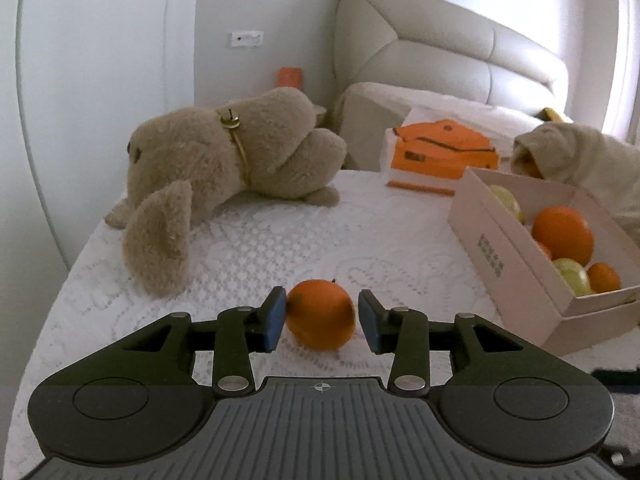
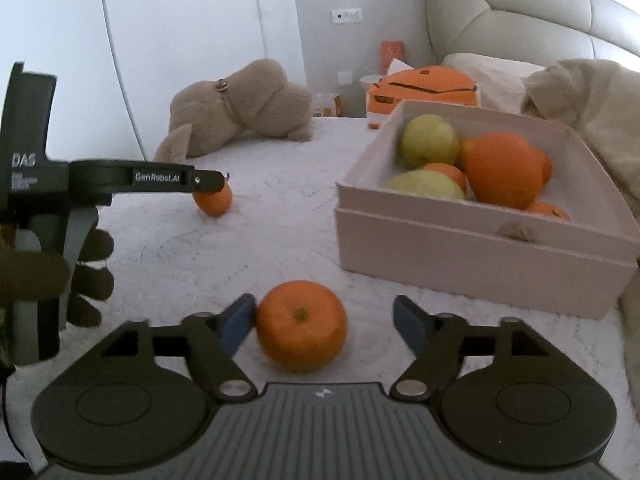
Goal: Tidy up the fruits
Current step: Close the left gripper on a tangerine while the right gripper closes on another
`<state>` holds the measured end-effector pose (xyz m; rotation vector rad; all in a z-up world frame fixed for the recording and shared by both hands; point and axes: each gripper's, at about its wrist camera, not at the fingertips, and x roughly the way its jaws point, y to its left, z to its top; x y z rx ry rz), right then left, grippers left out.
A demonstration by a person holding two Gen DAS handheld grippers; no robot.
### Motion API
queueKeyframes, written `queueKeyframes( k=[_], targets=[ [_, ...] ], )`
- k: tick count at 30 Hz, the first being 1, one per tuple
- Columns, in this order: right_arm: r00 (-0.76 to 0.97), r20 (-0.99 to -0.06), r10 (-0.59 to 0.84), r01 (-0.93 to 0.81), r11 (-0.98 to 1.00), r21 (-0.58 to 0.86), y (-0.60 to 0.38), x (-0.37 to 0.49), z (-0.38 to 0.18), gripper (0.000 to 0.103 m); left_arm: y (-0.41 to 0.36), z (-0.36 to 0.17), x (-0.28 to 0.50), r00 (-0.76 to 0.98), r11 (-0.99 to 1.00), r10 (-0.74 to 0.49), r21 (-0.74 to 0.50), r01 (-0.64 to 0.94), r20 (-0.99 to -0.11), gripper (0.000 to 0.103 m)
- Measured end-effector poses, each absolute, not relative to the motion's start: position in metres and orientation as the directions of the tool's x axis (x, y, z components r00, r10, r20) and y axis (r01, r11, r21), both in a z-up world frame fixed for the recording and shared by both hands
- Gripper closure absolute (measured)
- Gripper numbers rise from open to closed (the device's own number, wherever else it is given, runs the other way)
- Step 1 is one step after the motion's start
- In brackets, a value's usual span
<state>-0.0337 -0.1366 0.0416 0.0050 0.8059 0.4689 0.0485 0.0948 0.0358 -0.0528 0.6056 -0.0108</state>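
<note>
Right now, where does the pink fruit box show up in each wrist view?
Left wrist: pink fruit box at the right edge, mid-height, partly cut off.
Right wrist: pink fruit box right of centre, whole front wall visible.
Shared landmark: the plush rabbit, lying left of it in both.

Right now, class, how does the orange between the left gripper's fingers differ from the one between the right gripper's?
The left gripper's orange nearly fills its gap; the right gripper's orange leaves a wide gap on one side. In the right wrist view, the left one looks smaller and farther back. Both lie loose on the white bedspread, outside the box.
</note>
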Motion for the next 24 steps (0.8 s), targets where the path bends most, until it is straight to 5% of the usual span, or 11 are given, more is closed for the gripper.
queueKeyframes(
  k=[13,24],
  targets=[
    [0.565,-0.671,0.479,-0.382,0.873,0.302,-0.152,-0.031,0.03,0.012,0.102,0.018,0.062,0.783,0.996,-0.002,-0.067,-0.051,-0.622,0.055],
    [0.551,-0.66,0.51,-0.384,0.858,0.341,-0.153,-0.028,0.028,0.006,0.085,0.019,0.002,0.786,0.967,-0.247,-0.196,0.162,-0.567,0.055]
  ],
)
